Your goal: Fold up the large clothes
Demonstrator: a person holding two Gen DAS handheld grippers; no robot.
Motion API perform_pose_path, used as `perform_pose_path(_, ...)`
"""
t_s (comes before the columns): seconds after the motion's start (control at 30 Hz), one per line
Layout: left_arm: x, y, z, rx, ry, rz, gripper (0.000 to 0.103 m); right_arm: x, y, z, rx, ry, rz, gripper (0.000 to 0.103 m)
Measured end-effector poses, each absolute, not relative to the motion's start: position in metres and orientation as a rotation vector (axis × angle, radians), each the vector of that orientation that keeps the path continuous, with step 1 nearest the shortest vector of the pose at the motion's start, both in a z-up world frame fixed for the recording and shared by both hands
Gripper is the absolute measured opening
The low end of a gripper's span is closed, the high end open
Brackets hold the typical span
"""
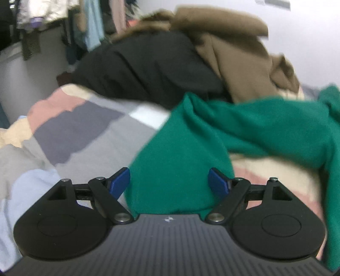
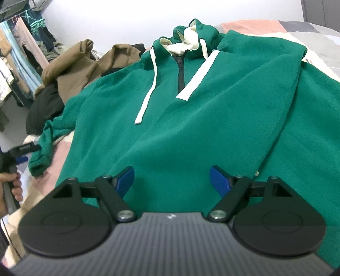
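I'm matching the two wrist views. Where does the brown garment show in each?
Left wrist: brown garment at upper right, behind the black garment.
Right wrist: upper left, beyond the green hoodie.
Shared landmark: the hoodie's left sleeve, beside the pile in both.

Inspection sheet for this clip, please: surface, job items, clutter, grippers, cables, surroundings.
Surface: bed with patchwork cover, wrinkled.
Job's things: green hoodie spread front up, hood away from the right wrist camera; one sleeve lies between the left gripper's fingers.
Clutter: brown garment and black garment heaped beside the hoodie.
Grippers: left gripper open; right gripper open, over the hoodie's lower part.
Cables: nothing seen.
Surroundings: hanging clothes, white wall.
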State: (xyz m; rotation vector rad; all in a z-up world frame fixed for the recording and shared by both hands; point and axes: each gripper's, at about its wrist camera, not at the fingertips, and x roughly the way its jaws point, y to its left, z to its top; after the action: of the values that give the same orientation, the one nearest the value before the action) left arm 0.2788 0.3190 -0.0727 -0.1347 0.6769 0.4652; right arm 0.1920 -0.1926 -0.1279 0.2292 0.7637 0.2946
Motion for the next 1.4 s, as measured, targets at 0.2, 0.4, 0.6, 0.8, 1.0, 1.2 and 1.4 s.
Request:
perform_pose_path(0.2,0.287,0.329,-0.086,-0.244,0.693,0.515,0.084,0.202,-0.187,-0.134,0.183,0.744,0.288,0.082)
perform_pose_path(0.4,0.281,0.34,-0.088,-0.407,0.677,0.532,0.044,0.203,-0.184,-0.136,0.152,0.725,0.292,0.083)
perform_pose_path(0.6,0.268,0.318,-0.055,-0.341,0.576,0.548,0.015,0.203,-0.188,-0.133,0.169,0.731,0.297,0.081)
perform_pose_path(0.8,0.24,0.268,0.005,-0.248,0.378,0.468,0.014,0.199,-0.201,-0.127,0.221,0.728,0.273,0.081)
perform_pose_path(1.0,0.194,0.182,0.067,-0.179,0.184,0.183,0.014,0.19,-0.216,-0.119,0.272,0.708,0.252,0.081)
perform_pose_path(1.2,0.155,0.091,0.068,-0.128,0.241,-0.177,0.014,0.182,-0.231,-0.108,0.293,0.68,0.212,0.081)
perform_pose_path(1.4,0.159,0.026,0.008,-0.166,0.529,-0.362,0.014,0.182,-0.245,-0.106,0.32,0.672,0.164,0.081)
